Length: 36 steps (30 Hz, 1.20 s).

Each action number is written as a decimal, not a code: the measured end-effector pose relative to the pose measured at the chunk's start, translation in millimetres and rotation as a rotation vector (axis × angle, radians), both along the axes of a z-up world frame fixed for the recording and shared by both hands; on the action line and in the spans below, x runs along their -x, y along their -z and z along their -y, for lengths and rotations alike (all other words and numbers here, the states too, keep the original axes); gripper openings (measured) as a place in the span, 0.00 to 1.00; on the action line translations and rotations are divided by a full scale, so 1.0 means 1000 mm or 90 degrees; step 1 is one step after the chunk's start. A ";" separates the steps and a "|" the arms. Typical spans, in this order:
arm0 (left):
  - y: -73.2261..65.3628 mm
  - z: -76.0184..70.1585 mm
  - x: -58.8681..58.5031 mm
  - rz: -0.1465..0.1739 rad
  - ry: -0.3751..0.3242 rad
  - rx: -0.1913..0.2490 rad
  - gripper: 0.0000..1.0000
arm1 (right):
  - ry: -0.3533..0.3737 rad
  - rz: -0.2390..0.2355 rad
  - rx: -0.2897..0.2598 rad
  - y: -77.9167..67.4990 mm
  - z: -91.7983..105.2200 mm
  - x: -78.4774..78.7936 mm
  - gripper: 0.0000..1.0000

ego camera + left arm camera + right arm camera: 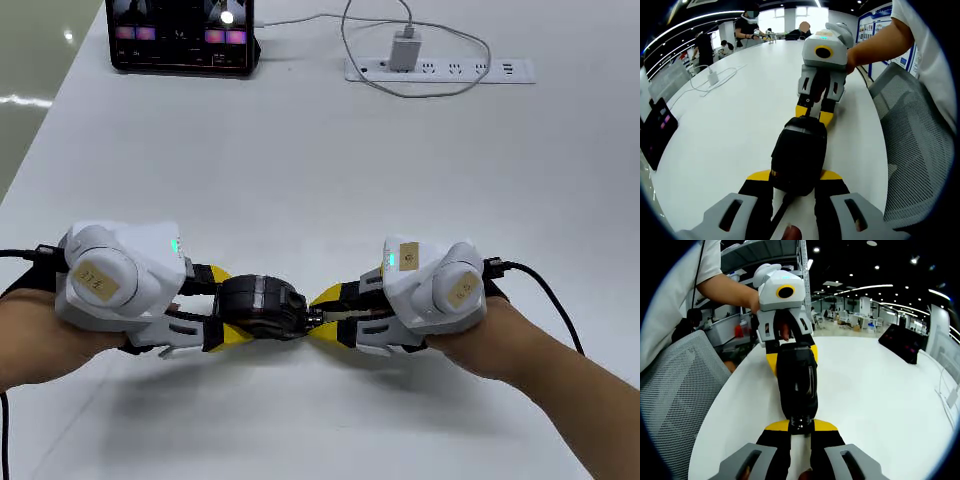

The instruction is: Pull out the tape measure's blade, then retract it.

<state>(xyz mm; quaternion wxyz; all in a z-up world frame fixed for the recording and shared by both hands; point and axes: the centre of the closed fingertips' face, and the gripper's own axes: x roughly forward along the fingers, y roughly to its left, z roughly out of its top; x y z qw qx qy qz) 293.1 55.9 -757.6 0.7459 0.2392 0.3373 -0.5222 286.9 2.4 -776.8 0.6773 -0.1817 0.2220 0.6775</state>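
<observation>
A black tape measure [258,305] lies between the two grippers above the white table [330,170]. My left gripper [222,308] is shut on its body [799,155], the yellow-tipped jaws clamping both sides. My right gripper [325,314] faces it from the right and is shut on the blade's end hook [801,423] right at the case mouth. The blade itself is almost wholly inside the case [797,377]. In the left gripper view the right gripper [813,111] meets the far end of the case; in the right gripper view the left gripper [790,357] holds the far end.
A dark tablet [183,35] stands at the far left of the table. A white power strip [440,68] with a charger and looped cable [400,60] lies at the far right. A mesh office chair [910,150] sits beside the table edge. People work at the far end [752,25].
</observation>
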 end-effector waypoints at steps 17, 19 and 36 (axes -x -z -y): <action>0.000 0.000 0.000 0.005 0.012 -0.008 0.26 | 0.000 0.000 0.006 0.000 0.003 0.002 0.10; 0.000 -0.001 0.000 0.005 0.012 -0.008 0.26 | 0.001 0.000 0.006 0.000 0.003 0.002 0.10; 0.000 -0.001 -0.001 0.005 0.015 -0.012 0.26 | 0.008 0.010 0.018 0.001 0.020 0.002 0.10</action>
